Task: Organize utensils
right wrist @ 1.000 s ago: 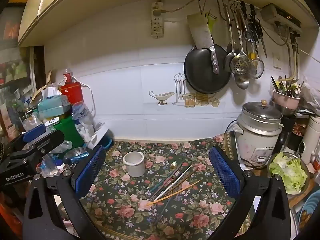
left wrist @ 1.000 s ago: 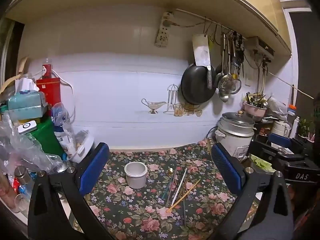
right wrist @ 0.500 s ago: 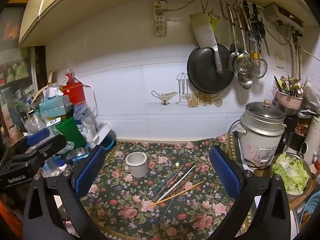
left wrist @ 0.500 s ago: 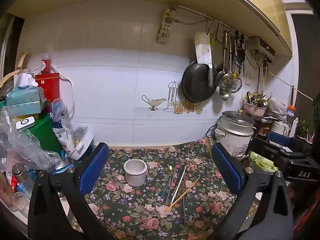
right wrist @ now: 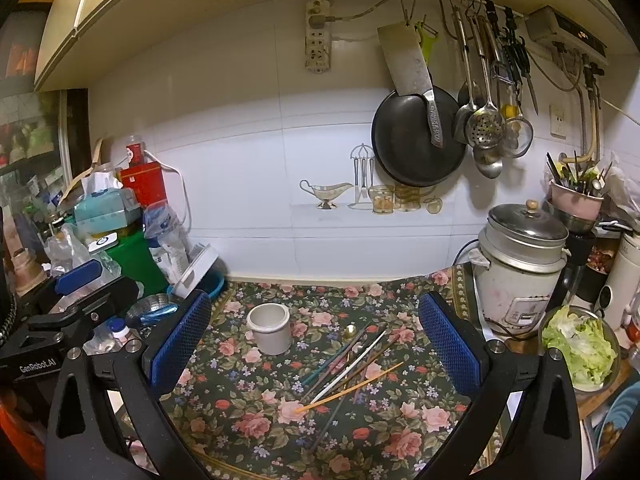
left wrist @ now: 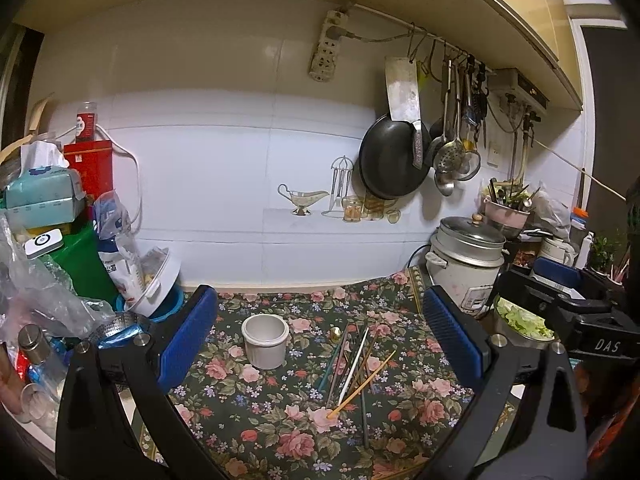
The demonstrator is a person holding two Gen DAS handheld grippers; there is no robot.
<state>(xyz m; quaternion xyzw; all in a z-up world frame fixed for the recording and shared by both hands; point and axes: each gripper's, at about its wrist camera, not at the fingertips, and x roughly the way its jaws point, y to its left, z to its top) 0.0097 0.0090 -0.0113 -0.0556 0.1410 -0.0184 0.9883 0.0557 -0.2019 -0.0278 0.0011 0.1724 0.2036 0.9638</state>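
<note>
Several loose chopsticks (left wrist: 352, 364) (right wrist: 352, 364) of mixed colours lie fanned out on the floral cloth (left wrist: 280, 432) (right wrist: 380, 432). A white ceramic cup (left wrist: 265, 341) (right wrist: 270, 328) stands upright to their left. My left gripper (left wrist: 320, 332) hovers open above the cloth, cup and chopsticks framed between its blue pads. My right gripper (right wrist: 316, 340) is also open and holds nothing. Each gripper shows at the edge of the other's view: the right one (left wrist: 580, 312) and the left one (right wrist: 76, 304).
A rice cooker (right wrist: 520, 264) and a bowl of lettuce (right wrist: 580, 348) stand at the right. Boxes, bags and bottles (left wrist: 52, 248) crowd the left. A black pan (right wrist: 416, 140), cleaver and ladles hang on the tiled wall. A pink pot of utensils (right wrist: 576, 196) sits behind the cooker.
Both views have drifted slightly, the left one tilting so the wall rail sits lower; cup and chopsticks have not moved. Both grippers stay open.
</note>
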